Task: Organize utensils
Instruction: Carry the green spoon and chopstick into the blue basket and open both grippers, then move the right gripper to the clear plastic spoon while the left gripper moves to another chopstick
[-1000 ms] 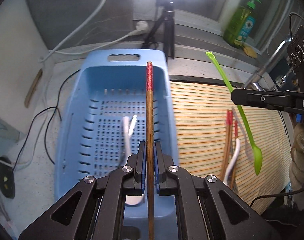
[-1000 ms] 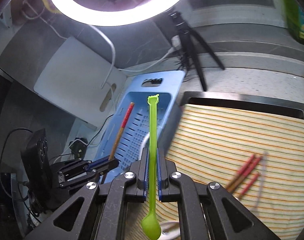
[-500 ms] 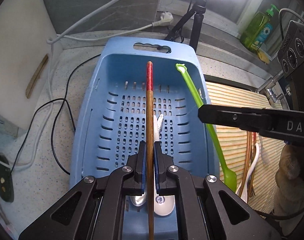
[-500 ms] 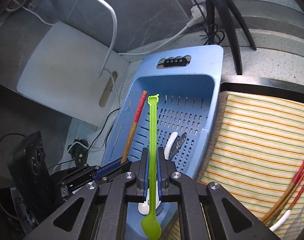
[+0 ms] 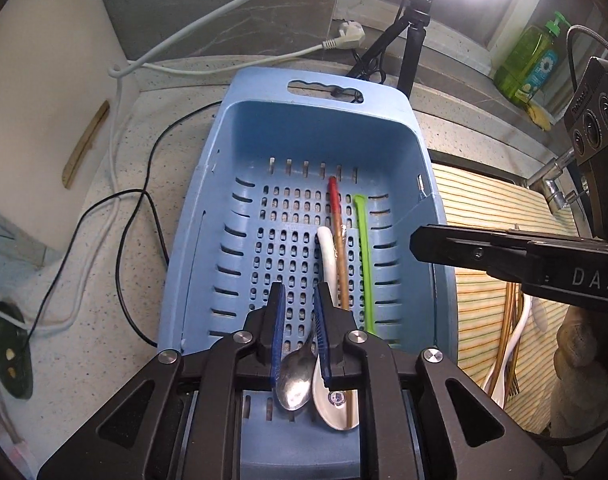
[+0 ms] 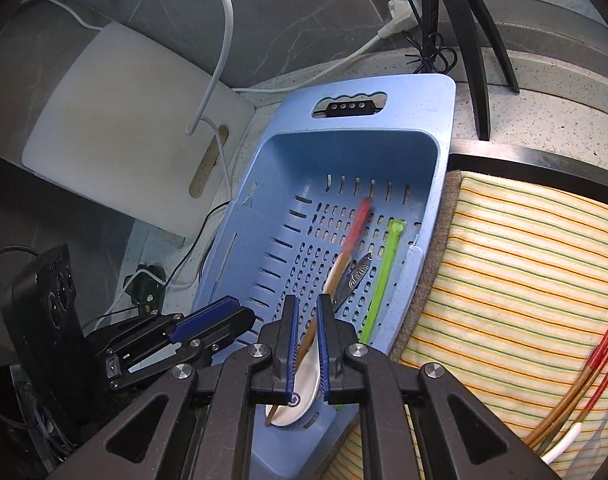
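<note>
The blue slotted basket holds a red-tipped wooden chopstick, a green spoon, a white spoon and a metal spoon. My left gripper hangs over the basket's near end. Its jaws are opening, a narrow gap apart, with nothing between them. The right gripper is above the basket's right side. Its jaws are opening too and grip nothing. The chopstick looks blurred in the right wrist view.
A striped cloth right of the basket carries more chopsticks and a white spoon. A tripod, cables, a soap bottle and a faucet stand behind. A white cutting board leans at the left.
Both grippers came over the basket and let go. The chopstick left the left gripper and the green spoon left the right one. Both now lie in the basket.
</note>
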A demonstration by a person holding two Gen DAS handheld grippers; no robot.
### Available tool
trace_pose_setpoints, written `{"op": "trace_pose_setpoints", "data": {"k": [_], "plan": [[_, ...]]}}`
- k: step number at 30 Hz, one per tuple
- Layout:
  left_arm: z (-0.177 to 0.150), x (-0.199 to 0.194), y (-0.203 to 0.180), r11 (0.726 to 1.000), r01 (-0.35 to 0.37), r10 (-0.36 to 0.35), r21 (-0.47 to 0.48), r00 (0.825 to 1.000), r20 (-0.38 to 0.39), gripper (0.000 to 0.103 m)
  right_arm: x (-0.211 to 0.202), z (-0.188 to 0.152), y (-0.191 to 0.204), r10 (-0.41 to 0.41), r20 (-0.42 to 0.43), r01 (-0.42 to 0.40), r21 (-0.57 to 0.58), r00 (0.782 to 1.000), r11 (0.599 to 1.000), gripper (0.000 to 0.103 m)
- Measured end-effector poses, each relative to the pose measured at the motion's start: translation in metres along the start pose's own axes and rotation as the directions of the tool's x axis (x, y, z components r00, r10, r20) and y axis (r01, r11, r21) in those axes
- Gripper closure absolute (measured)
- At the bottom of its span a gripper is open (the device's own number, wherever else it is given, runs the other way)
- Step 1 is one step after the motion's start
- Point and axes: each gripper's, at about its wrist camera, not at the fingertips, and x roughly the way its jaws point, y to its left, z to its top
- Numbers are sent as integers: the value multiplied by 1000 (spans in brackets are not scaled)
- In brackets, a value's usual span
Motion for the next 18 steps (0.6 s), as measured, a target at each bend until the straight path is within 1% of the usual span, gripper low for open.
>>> {"op": "trace_pose_setpoints", "data": {"k": [3, 8, 11, 16, 18], "plan": [[-2, -4, -3, 1000, -3, 3, 0, 1000, 8, 90, -11, -2, -3, 0, 12, 1, -12, 1000, 1000, 93], [-4, -14, -15, 1000, -9, 8, 2, 1000, 28, 90, -36, -8, -10, 14, 31, -13, -25, 999, 1000, 88], [-7, -22, -30, 1000, -13, 12, 26, 999, 42, 90, -55, -12, -18, 13, 48, -11, -34, 999, 999, 85], [-12, -29, -60, 998, 7, -10, 66, 998, 55, 90, -90, -19, -40, -13, 84, 18, -54, 996, 998, 82], [-14, -30, -75, 996, 22, -27, 81, 998, 58, 90, -105, -22, -51, -24, 98, 29, -55, 995, 998, 77]]}}
